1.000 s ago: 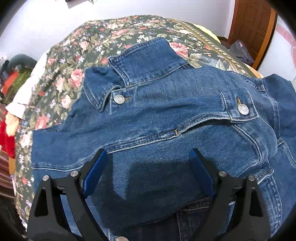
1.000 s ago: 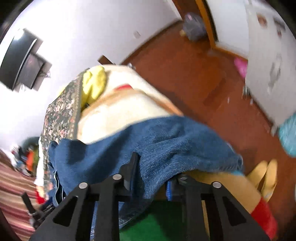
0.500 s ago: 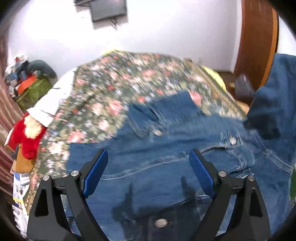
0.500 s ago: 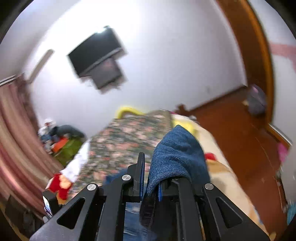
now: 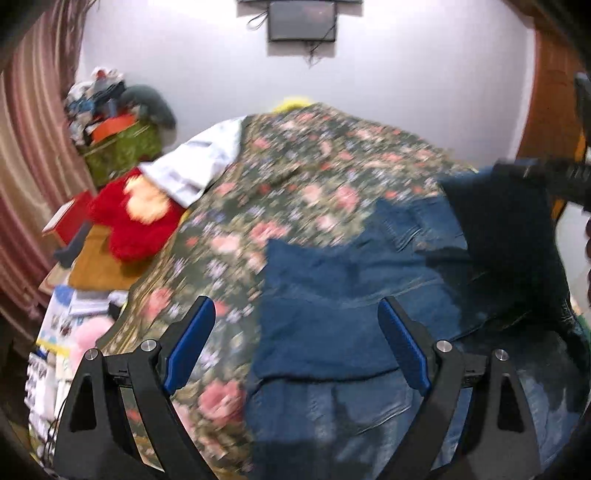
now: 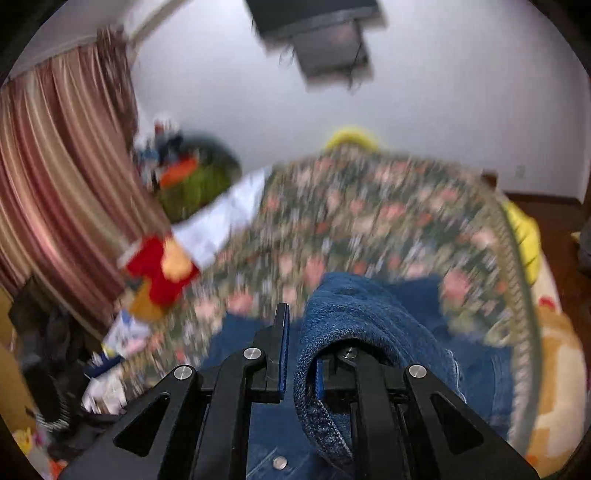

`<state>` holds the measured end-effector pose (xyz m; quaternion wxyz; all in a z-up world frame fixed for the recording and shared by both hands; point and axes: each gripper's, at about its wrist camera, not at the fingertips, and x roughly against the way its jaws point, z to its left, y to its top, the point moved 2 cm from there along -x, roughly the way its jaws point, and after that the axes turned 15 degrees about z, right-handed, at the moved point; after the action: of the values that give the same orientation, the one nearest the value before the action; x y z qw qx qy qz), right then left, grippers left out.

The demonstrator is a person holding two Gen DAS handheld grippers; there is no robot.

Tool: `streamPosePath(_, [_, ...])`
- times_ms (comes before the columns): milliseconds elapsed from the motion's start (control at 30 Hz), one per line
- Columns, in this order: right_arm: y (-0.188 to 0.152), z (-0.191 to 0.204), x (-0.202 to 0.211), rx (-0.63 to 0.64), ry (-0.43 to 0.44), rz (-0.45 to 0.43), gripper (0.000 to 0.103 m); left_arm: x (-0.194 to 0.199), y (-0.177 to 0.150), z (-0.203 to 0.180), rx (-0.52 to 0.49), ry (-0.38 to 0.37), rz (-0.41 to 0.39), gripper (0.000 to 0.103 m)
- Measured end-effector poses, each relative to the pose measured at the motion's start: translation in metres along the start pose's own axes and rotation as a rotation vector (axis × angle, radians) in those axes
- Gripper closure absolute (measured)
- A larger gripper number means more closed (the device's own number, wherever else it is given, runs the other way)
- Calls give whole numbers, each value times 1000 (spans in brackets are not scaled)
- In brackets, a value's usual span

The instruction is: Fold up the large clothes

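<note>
right claw (image 6: 301, 354) pinching denim jacket (image 6: 354, 314), left claw (image 5: 295, 343) agape

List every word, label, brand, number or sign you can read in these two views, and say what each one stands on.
No text can be read in either view.
Printed papers beside the bed: markings too blurred to read.
Wall screen: dark, nothing legible.
Denim jacket: no label or brand shows.

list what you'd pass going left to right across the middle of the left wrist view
striped curtain → red plush toy → floral bedspread → denim jacket → right gripper lifting a dark fold of the jacket at the right edge
</note>
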<state>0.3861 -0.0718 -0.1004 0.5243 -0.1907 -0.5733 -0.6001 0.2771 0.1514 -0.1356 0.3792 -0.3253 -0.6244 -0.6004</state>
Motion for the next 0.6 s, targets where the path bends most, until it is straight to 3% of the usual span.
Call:
streamPosePath(200, [-40,5,-94,70,-60,301,94,-26,-20,17,41,-7,74,13])
streamPosePath(333, [-65,-3,-130,69,-35,522,94,-37,-23,15,52,-23,100,13])
streamPosePath(500, [-76,-4,-123,92,-34,593,94,-39,-19,4,40,-28,105,13])
streamPosePath(600, [-80,-1,-100,125,2,580,94,-36,-13,-5,24,-28,97,13])
